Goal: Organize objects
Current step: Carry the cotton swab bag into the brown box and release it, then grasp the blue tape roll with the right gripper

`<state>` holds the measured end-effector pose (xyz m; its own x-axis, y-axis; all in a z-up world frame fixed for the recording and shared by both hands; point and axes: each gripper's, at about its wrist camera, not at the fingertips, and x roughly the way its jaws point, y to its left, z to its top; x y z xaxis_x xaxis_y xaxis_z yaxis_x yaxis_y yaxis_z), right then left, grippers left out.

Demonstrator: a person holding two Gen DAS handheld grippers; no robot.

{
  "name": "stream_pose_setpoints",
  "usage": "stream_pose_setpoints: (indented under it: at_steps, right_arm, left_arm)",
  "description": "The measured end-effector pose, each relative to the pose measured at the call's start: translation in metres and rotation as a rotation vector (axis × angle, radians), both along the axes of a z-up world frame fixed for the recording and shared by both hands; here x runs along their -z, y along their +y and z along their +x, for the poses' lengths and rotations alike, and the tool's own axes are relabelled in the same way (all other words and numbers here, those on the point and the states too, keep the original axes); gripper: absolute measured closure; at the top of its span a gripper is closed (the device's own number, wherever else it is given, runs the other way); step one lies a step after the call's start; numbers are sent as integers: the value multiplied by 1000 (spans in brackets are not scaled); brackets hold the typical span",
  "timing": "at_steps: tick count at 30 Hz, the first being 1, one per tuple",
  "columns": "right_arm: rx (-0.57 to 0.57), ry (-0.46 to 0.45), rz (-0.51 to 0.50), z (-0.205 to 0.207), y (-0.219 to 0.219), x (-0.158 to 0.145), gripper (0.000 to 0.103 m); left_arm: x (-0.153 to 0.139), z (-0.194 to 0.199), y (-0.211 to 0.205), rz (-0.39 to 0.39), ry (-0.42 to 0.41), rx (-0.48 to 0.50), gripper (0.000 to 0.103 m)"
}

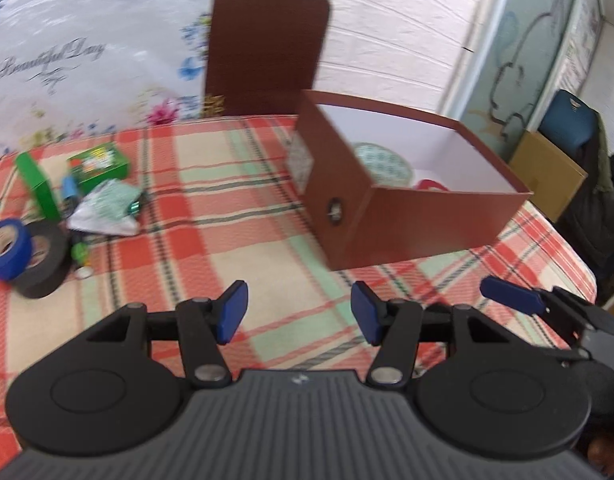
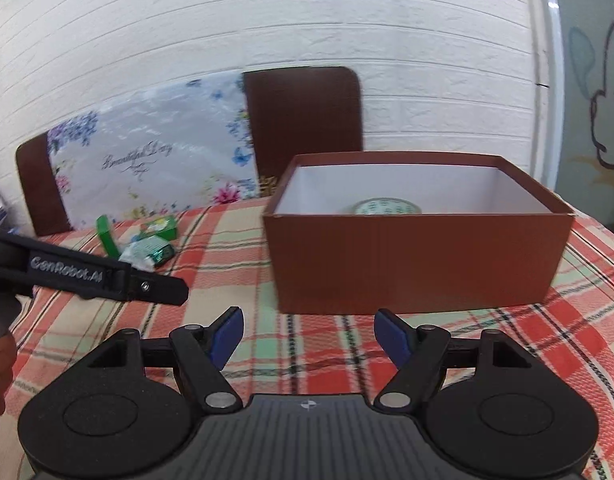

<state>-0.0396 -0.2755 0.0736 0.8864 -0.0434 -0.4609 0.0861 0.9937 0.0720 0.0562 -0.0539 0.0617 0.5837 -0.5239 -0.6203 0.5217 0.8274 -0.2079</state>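
- Both hand-held grippers hover empty over the plaid-covered bench (image 1: 235,184): the left hand-held gripper (image 1: 299,312) has its blue pads partly spread, and the right hand-held gripper (image 2: 309,336) is spread wider, nothing between either pair.
- Loose clutter waits at the bench's far left: blue tape roll (image 1: 7,248) leaning on the black tape roll (image 1: 43,264), a crumpled wrapper (image 1: 107,208), and two green boxes (image 1: 101,164).
- Likely next step: swing the left gripper toward that pile, taking the top blue roll first.
- Goal appears to be the open brown box (image 1: 407,224), already holding a round patterned tin (image 1: 381,164).
- Its near wall stands high, so loads should clear the rim.
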Motion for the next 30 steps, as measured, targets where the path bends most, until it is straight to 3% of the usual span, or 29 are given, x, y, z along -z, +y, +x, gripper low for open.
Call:
stream_pose_setpoints:
  at_steps: [5, 8, 11, 14, 18, 24, 30]
  right_arm:
    - [-49, 56, 13, 2, 20, 13, 31]
    - [-55, 106, -15, 5, 30, 19, 36]
    - [-52, 97, -45, 7, 35, 13, 36]
    - [-68, 105, -11, 20, 40, 10, 35]
    - [-137, 100, -26, 37, 65, 11, 35]
    - [-279, 112, -34, 70, 111, 18, 36]
    - [-406, 86, -29, 111, 170, 23, 36]
  left_arm:
    - [8, 0, 7, 10, -3, 5, 44]
    - [16, 5, 9, 30, 7, 5, 44]
    - [21, 9, 18, 36, 15, 0, 44]
    - [23, 17, 37, 32, 14, -34, 44]
    - [23, 20, 84, 18, 2, -143, 44]
    - [31, 39, 179, 93, -57, -384, 44]
    - [68, 49, 255, 65, -59, -619, 45]
